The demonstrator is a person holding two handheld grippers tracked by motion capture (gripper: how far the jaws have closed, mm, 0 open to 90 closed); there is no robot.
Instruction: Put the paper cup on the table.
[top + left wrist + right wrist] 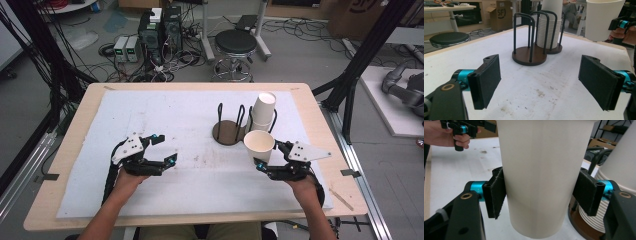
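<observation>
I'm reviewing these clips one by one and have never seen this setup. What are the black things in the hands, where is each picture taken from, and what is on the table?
No robot here: a person sits at a table and holds a hand-operated two-jaw tool in each hand. The high view looks down from above the person; the left tool is at the left, the right tool at the right. The other two pictures come from small cameras riding on each tool, looking along its own black jaws.

On the white mat stand two dark wire cup holders: the empty holder and one carrying a stack of paper cups.

The right tool is shut on a single paper cup, its pads pressing both sides, and holds it above the mat. The left tool's jaws stand wide apart, holding nothing.
</observation>
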